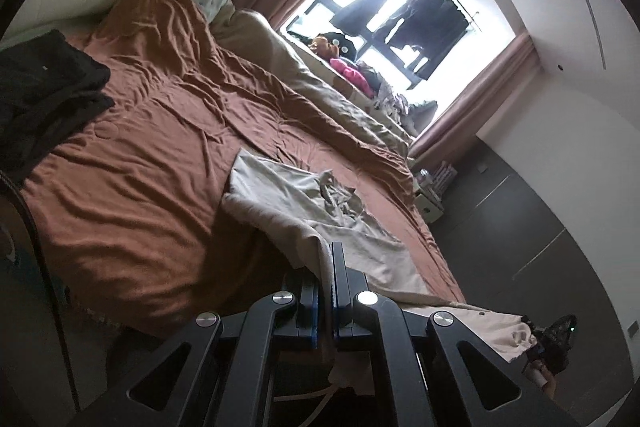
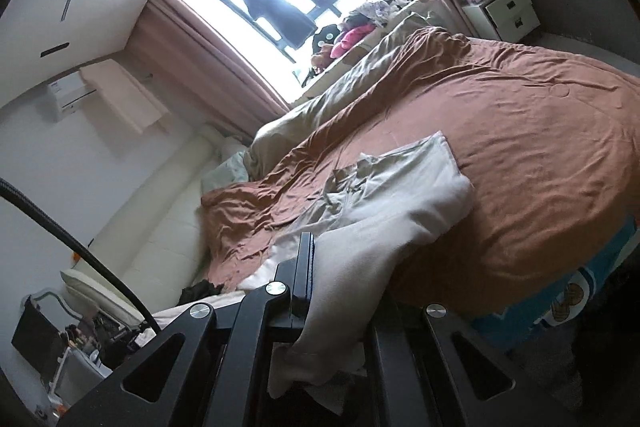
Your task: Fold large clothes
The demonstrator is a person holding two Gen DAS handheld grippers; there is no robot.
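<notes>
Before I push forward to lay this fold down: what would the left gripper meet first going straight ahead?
Probably the beige garment it already holds, draped ahead of the left gripper, then the brown bedspread. Depth is unclear.

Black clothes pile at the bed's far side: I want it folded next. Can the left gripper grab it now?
Probably not: the left gripper is shut on the beige garment, and the black clothes pile lies apart across the bedspread.
</notes>
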